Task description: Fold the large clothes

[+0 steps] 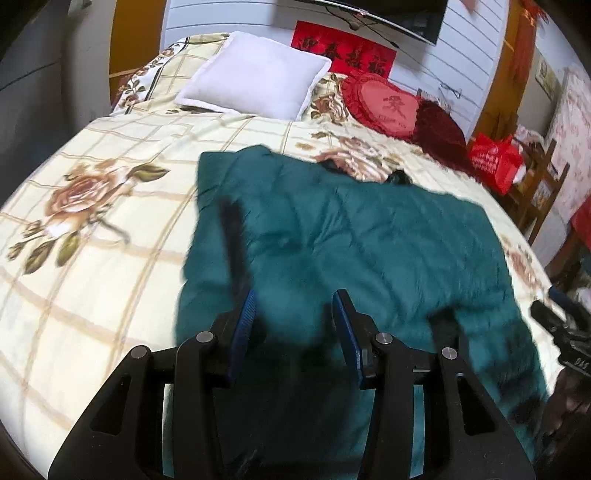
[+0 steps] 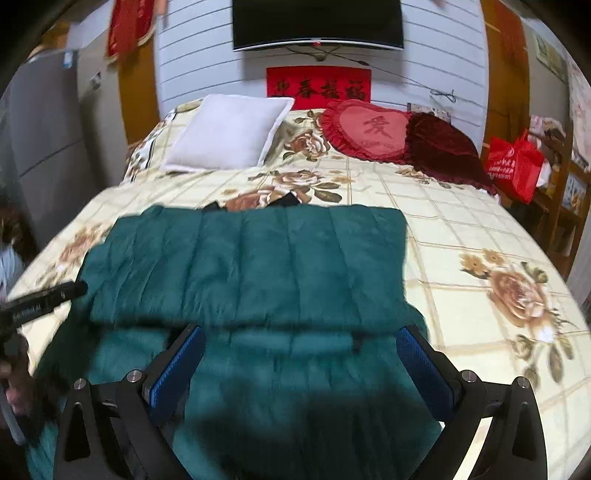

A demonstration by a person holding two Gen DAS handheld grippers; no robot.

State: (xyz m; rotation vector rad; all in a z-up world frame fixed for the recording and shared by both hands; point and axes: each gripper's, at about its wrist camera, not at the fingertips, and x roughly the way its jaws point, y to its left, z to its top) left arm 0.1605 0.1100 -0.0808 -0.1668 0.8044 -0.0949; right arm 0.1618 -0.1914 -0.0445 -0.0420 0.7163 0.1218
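A large dark teal quilted garment (image 1: 354, 240) lies spread on the floral bedspread (image 1: 96, 206), with one layer folded over another; the fold edge shows in the right wrist view (image 2: 258, 266). My left gripper (image 1: 295, 306) is open and empty, hovering over the garment's near left part. My right gripper (image 2: 301, 339) is wide open and empty, over the garment's near edge just below the folded layer. The right gripper shows at the right edge of the left wrist view (image 1: 565, 325), and the left gripper shows at the left edge of the right wrist view (image 2: 40, 299).
A white pillow (image 1: 255, 72) and a red heart cushion (image 1: 384, 103) lie at the bed's head. A dark red cushion (image 2: 439, 147) lies beside it. A red bag (image 2: 513, 166) sits on a wooden stand right of the bed. A television (image 2: 317, 22) hangs on the wall.
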